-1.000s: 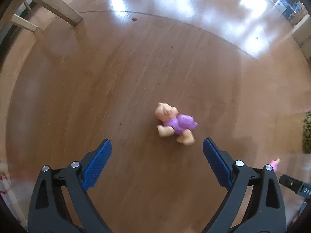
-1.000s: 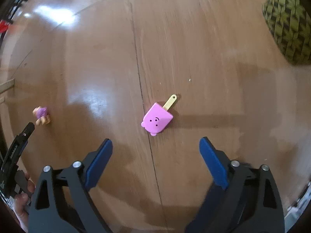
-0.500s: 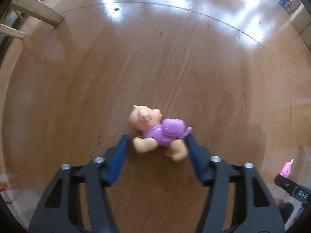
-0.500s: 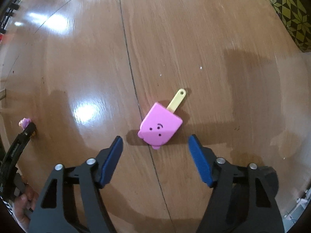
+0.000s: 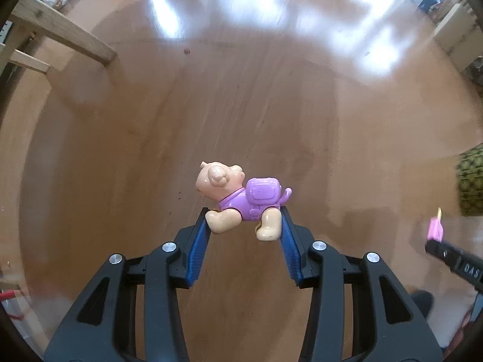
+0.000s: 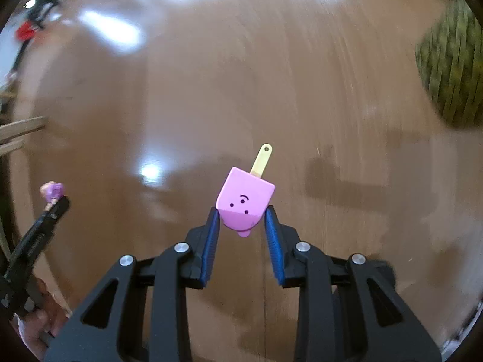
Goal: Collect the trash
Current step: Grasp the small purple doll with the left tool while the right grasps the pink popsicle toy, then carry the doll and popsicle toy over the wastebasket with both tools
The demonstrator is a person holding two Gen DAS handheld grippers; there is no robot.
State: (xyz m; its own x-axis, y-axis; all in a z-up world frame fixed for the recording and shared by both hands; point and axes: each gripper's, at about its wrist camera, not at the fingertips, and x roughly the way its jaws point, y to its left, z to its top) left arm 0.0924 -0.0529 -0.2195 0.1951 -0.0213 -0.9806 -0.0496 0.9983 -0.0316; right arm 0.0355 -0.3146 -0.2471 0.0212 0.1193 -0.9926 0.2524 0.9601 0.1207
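Left wrist view: our left gripper (image 5: 244, 223) clamped on toy pig (image 5: 240, 200) in purple outfit, frame centre, blue pads (image 5: 197, 247) against its legs. Wooden floor (image 5: 120, 150) beneath, blurred. Right wrist view: our right gripper (image 6: 243, 221) clamped on pink popsicle toy (image 6: 245, 200), yellow stick pointing up-frame. Green patterned basket (image 6: 452, 69) at upper right.

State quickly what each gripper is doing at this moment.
Left gripper: shut on the peach plastic pig toy in purple clothes.
Right gripper: shut on the pink plastic popsicle toy.
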